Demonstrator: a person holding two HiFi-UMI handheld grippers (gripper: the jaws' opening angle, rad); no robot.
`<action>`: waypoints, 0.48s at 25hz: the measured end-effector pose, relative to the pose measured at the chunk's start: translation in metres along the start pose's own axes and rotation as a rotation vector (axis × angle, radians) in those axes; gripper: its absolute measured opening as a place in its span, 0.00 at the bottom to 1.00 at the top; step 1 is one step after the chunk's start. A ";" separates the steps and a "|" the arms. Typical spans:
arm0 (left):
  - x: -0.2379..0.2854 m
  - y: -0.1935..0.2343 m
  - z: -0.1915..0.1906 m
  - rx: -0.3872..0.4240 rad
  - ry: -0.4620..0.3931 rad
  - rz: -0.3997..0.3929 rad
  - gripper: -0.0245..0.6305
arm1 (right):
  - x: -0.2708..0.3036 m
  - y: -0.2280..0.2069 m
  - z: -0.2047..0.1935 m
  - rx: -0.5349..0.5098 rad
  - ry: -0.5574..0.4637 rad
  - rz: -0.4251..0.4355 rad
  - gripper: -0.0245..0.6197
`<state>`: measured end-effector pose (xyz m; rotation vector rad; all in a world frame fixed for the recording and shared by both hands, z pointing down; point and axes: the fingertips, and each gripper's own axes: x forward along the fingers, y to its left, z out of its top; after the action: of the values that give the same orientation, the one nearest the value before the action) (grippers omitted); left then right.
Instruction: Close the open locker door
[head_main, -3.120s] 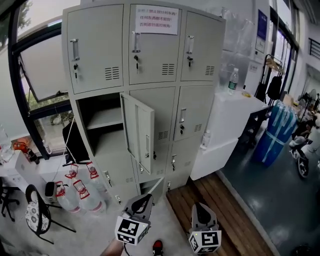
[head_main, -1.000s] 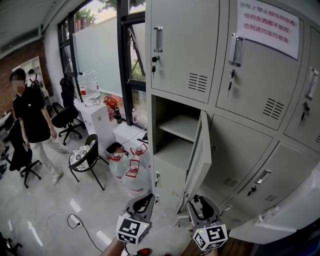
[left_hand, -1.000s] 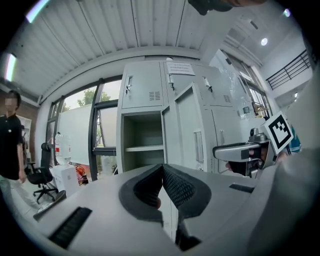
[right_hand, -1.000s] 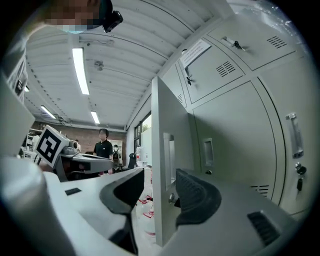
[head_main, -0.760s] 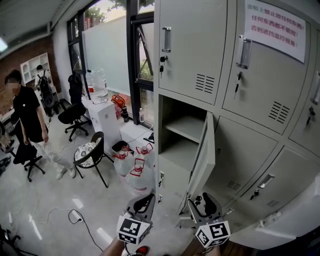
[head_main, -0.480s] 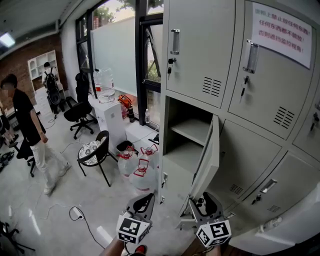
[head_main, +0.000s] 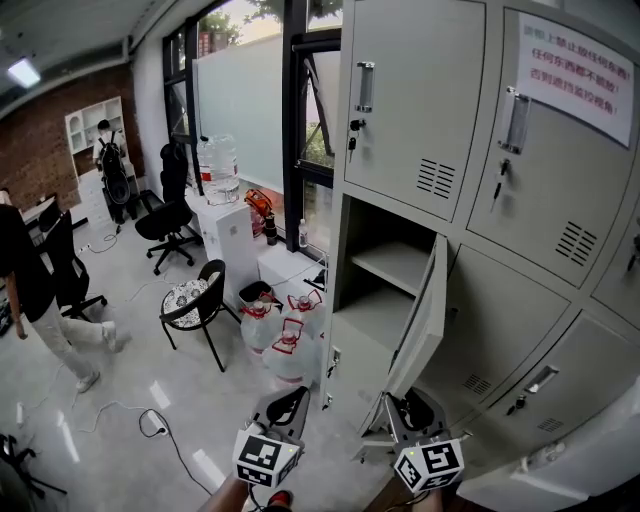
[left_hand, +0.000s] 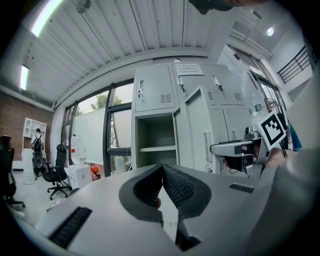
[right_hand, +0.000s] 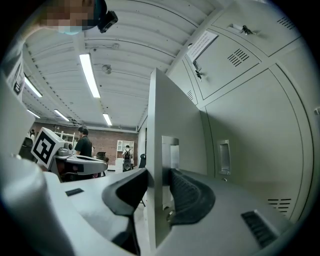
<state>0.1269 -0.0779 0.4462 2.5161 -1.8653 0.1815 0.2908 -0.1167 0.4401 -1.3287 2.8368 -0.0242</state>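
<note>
The grey locker's open door (head_main: 425, 320) stands out edge-on from its empty shelved compartment (head_main: 385, 270). My right gripper (head_main: 405, 405) sits at the door's lower free edge. In the right gripper view the door (right_hand: 175, 115) runs between the jaws of the right gripper (right_hand: 159, 175), which have just been closing and now clamp its edge. My left gripper (head_main: 297, 393) hangs to the left of the door, apart from it. The left gripper (left_hand: 162, 167) is shut with nothing in it, and that view also shows the door (left_hand: 192, 130) and the right gripper (left_hand: 235, 148).
Water jugs (head_main: 285, 340) stand on the floor below the compartment, with a black chair (head_main: 195, 300) beside them. A white cabinet (head_main: 225, 235) carries a water bottle. A person (head_main: 30, 290) walks at the far left. A cable (head_main: 150, 425) lies on the floor.
The head view has swung so the lockers sit further right. The person has walked towards the left edge. The right gripper stays at the door's lower edge, the left one holds still.
</note>
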 end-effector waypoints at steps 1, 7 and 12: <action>-0.001 0.001 0.000 -0.001 -0.001 0.003 0.07 | 0.001 0.002 0.000 -0.003 0.002 0.008 0.27; -0.006 0.010 0.001 -0.003 -0.009 0.031 0.07 | 0.011 0.012 0.000 -0.014 0.010 0.037 0.27; -0.008 0.020 0.003 -0.005 -0.015 0.048 0.07 | 0.019 0.018 0.000 -0.031 0.018 0.026 0.27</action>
<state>0.1059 -0.0761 0.4407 2.4777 -1.9308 0.1591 0.2654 -0.1196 0.4395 -1.3037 2.8808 0.0073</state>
